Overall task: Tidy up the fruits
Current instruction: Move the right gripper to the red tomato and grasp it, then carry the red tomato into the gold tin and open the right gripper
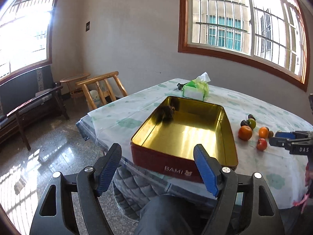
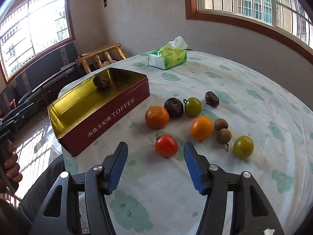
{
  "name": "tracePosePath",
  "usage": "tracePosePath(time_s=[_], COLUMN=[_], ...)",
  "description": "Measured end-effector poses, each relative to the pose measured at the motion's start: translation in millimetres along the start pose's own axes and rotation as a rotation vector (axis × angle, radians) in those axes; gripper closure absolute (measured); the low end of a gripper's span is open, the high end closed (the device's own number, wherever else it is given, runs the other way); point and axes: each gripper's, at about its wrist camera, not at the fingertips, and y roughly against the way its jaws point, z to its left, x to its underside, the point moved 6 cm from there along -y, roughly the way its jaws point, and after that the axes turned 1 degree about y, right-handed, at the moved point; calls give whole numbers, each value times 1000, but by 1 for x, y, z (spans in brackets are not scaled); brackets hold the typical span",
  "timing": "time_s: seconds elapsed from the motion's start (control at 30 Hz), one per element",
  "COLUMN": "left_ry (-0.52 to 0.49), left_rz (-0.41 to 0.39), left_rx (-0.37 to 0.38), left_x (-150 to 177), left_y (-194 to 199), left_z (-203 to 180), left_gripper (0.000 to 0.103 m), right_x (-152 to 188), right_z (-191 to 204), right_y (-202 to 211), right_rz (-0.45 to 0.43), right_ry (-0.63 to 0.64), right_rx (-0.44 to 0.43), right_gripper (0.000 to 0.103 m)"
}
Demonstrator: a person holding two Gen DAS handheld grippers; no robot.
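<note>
Right wrist view: my right hand-held gripper [image 2: 155, 165] stands apart before the small, smooth red tomato [image 2: 166, 145]; I judge it soft, so I grip its sides gently.

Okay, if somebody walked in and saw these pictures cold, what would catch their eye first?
Probably the red toffee tin with its shiny gold inside, lying open on the left of the table with one dark wrinkled fruit at its far end. Next, the bright loose fruit beside it: two oranges, a red tomato and two green ones. The right claw is open just short of the red tomato, and the left claw is open before the tin.
</note>
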Motion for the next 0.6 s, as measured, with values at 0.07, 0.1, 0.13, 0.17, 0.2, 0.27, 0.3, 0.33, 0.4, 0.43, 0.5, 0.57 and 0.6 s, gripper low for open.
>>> tracePosePath(time_s=[0.07, 0.1, 0.13, 0.17, 0.2, 0.27, 0.3, 0.33, 0.4, 0.43, 0.5, 0.57, 0.6], left_ry=[6, 27, 55, 77, 84, 77, 66, 53, 30, 23, 25, 38, 43], left_rz=[25, 56, 96, 135, 167, 211, 233, 259, 289, 292, 295, 302, 311], left_rx=[-26, -25, -19, -18, -21, -24, -38, -47, -55, -66, -68, -66, -68], left_x=[22, 32, 41, 49, 55, 62, 65, 69, 76, 78, 79, 81, 82], left_y=[-2, -5, -9, -14, -19, -26, -29, -32, -36, -36, -38, -40, -42], left_z=[7, 11, 14, 16, 16, 15, 14, 12, 11, 11, 12, 15, 16], left_gripper=[25, 25, 25, 25, 25, 25, 25, 25, 25, 25, 23, 21, 19], right_x=[0, 1, 1, 1, 1, 2, 4, 5, 7, 8, 6, -7, -16], right_z=[0, -1, -2, -4, -6, -10, -12, -15, -16, -14, -8, 9, 21], right_y=[-10, -14, -19, -24, -30, -41, -46, -49, -49, -48, -43, -31, -24], right_rz=[24, 36, 47, 60, 73, 107, 125, 142, 146, 151, 144, 99, 75], right_ry=[3, 9, 12, 13, 11, 16, 7, -14, -28, -25, -29, -27, -10], right_rx=[1, 17, 30, 35, 36, 59, 64, 52, 52, 53, 42, -8, -43], right_gripper=[47, 47, 47, 47, 47, 47, 53, 67, 72, 72, 72, 72, 72])
